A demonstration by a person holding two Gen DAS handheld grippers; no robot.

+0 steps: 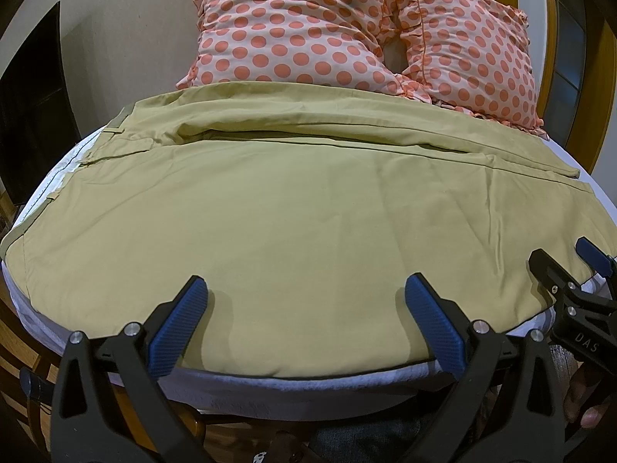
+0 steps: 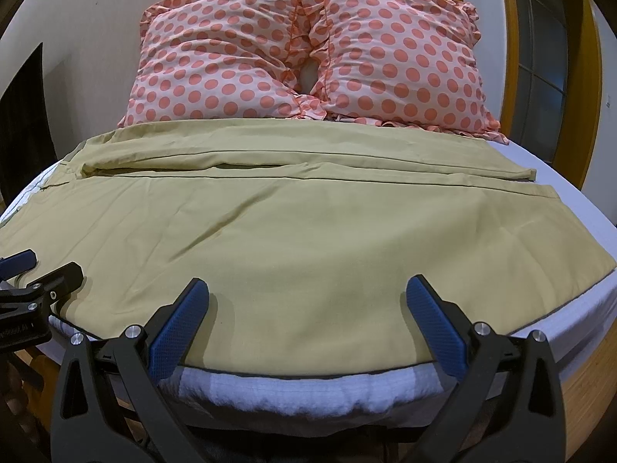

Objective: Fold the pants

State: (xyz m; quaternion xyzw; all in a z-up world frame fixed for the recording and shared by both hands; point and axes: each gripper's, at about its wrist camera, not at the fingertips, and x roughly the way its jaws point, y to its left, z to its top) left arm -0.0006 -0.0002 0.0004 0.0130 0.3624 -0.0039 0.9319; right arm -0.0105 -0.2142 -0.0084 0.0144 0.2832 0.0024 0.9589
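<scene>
Khaki pants [image 1: 293, 208] lie flat across the white bed [image 1: 327, 382], waistband at the left, leg hems at the right; the far leg lies partly folded over near the pillows. They also fill the right wrist view [image 2: 308, 231]. My left gripper [image 1: 306, 289] is open and empty, its blue pads hovering over the near edge of the pants. My right gripper [image 2: 308, 289] is open and empty over the same near edge, further right. Each gripper shows at the side of the other's view: the right one [image 1: 570, 266], the left one [image 2: 38, 270].
Two pink pillows with orange dots [image 2: 308, 61] lean against the wall at the bed's head. A dark screen [image 1: 34, 96] stands at the left. A wooden window frame [image 2: 540, 58] is at the right. The bed's wooden base [image 2: 586, 366] shows below the mattress.
</scene>
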